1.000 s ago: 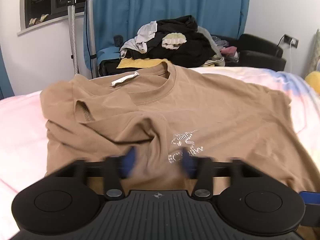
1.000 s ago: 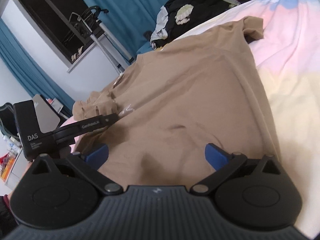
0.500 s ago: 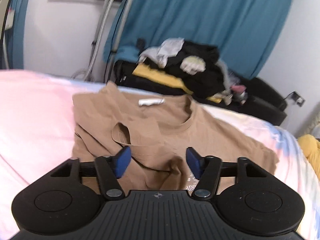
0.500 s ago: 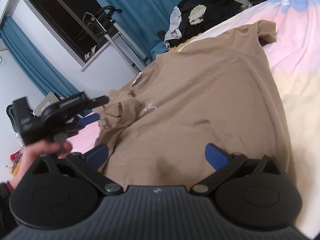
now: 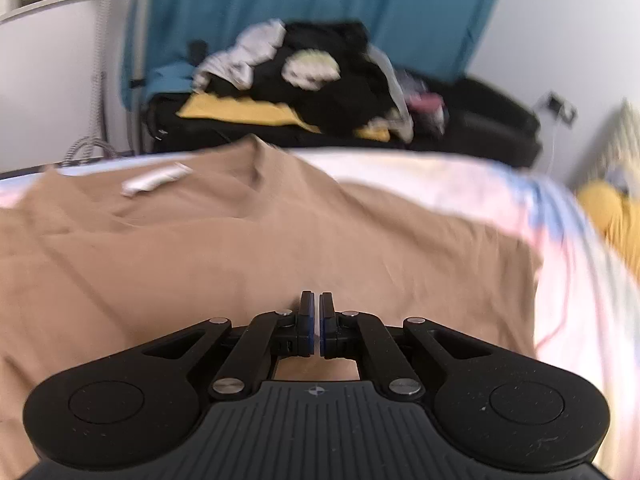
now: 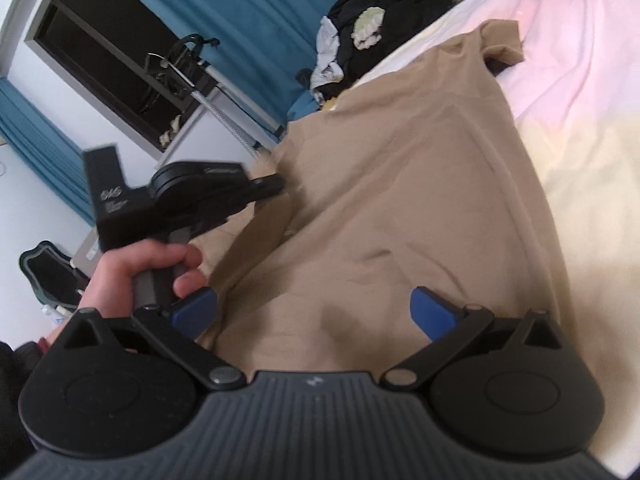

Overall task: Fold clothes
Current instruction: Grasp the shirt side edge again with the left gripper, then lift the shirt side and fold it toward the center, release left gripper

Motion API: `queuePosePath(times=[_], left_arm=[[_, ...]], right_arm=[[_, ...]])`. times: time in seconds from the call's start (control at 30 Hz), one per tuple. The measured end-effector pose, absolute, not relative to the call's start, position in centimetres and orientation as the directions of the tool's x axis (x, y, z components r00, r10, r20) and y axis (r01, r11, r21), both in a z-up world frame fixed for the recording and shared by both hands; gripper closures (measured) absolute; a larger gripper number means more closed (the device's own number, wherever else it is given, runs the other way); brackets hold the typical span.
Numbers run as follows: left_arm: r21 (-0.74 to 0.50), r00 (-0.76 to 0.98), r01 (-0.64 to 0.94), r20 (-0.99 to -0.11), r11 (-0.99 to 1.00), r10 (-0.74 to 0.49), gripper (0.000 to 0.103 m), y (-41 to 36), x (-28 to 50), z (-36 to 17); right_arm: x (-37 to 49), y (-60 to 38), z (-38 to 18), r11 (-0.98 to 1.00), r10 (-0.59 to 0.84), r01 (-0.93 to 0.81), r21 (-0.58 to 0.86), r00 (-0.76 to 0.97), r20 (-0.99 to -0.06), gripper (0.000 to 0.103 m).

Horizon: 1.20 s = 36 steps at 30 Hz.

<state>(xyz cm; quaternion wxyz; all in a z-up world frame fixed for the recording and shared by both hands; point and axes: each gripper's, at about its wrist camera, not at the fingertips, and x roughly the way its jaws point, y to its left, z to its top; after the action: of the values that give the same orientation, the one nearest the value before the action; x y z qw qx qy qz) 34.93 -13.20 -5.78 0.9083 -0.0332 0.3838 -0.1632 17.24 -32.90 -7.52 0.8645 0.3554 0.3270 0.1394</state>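
Note:
A tan T-shirt (image 5: 280,248) lies spread on the bed, collar and white label (image 5: 154,178) at the far side; it also shows in the right wrist view (image 6: 400,200). My left gripper (image 5: 315,312) is shut, its blue pads together just over the shirt's middle; no cloth shows between them. In the right wrist view the left gripper (image 6: 276,188) is held by a hand over the shirt's left side, where the cloth is folded over. My right gripper (image 6: 316,312) is open and empty, low over the shirt's near hem.
The bed sheet (image 6: 580,92) is pink, yellow and blue. A pile of dark and yellow clothes (image 5: 316,80) lies on a black sofa beyond the bed. Blue curtains (image 5: 320,8), a window and a garment steamer pole (image 6: 224,108) stand behind. A yellow item (image 5: 612,212) sits far right.
My left gripper went from open to shut and swung back over the shirt's middle. The shirt's left sleeve now lies folded inward. The right gripper stayed open near the hem.

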Motion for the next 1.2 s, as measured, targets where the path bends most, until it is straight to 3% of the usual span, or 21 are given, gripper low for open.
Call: queuePosePath(times=[0.27,0.3,0.33,0.4,0.5,0.57,0.7,0.87,0.97,1.07,1.1,1.13,1.17,1.2], left_arm=[[-0.219,0.644,0.277,-0.681,0.936,-0.349,0.094,-11.3,31.1,-3.9],[-0.232,0.649,0.274,-0.672,0.933,-0.357,0.081,-10.4,29.9,-3.0],[-0.242,0.655,0.268,-0.664,0.933,-0.360,0.060,-9.4,28.5,-2.1],[-0.239,0.691,0.250,-0.635,0.938,-0.346,0.040,-7.2,24.9,-0.4],[-0.243,0.681,0.222,-0.654,0.944,-0.329,0.035,-4.0,19.6,1.1],[-0.240,0.667,0.184,-0.682,0.953,-0.301,0.023,-2.0,16.0,1.6],[-0.149,0.639,0.135,-0.742,0.980,-0.201,0.013,0.1,9.0,1.7],[-0.061,0.469,0.081,-0.878,0.995,-0.092,0.014,0.7,3.8,-0.6],[0.004,0.405,0.111,-0.914,0.994,-0.041,0.016,0.0,2.0,-1.9],[-0.005,0.349,0.123,-0.936,0.992,-0.048,0.020,-0.3,0.8,-2.9],[-0.001,0.335,0.131,-0.941,0.991,-0.045,0.030,-0.4,0.6,-3.2],[0.016,0.327,0.137,-0.944,0.990,-0.030,0.049,-0.7,0.2,-3.6],[0.033,0.321,0.142,-0.947,0.989,-0.014,0.056,-1.0,-0.1,-3.9],[0.042,0.318,0.147,-0.948,0.988,-0.007,0.073,-1.2,-0.4,-4.2]], right_arm=[[18.0,-32.5,-8.5,0.755,0.455,-0.029,0.655,0.742,-0.492,0.000],[18.0,-32.4,-8.3,0.760,0.453,-0.040,0.648,0.747,-0.486,0.000],[18.0,-32.3,-8.1,0.765,0.452,-0.051,0.642,0.753,-0.478,0.000],[17.8,-32.2,-7.7,0.767,0.444,-0.065,0.638,0.771,-0.456,0.000],[17.1,-32.1,-6.8,0.758,0.431,-0.079,0.648,0.806,-0.406,0.000],[16.5,-31.9,-6.0,0.754,0.436,-0.115,0.646,0.824,-0.362,0.000],[14.6,-31.0,-4.5,0.781,0.435,-0.177,0.599,0.842,-0.319,0.000],[12.0,-30.2,-3.1,0.809,0.433,-0.206,0.550,0.843,-0.320,0.000],[10.7,-30.2,-2.7,0.831,0.408,-0.192,0.521,0.848,-0.339,0.000],[9.8,-30.3,-2.4,0.852,0.381,-0.177,0.493,0.855,-0.351,0.000],[9.6,-30.5,-2.4,0.857,0.372,-0.171,0.486,0.858,-0.354,0.000],[9.5,-30.7,-2.4,0.861,0.362,-0.163,0.481,0.861,-0.357,0.000],[9.5,-30.8,-2.5,0.864,0.354,-0.154,0.480,0.864,-0.359,0.000],[9.5,-31.0,-2.6,0.864,0.347,-0.145,0.483,0.866,-0.360,0.000]])
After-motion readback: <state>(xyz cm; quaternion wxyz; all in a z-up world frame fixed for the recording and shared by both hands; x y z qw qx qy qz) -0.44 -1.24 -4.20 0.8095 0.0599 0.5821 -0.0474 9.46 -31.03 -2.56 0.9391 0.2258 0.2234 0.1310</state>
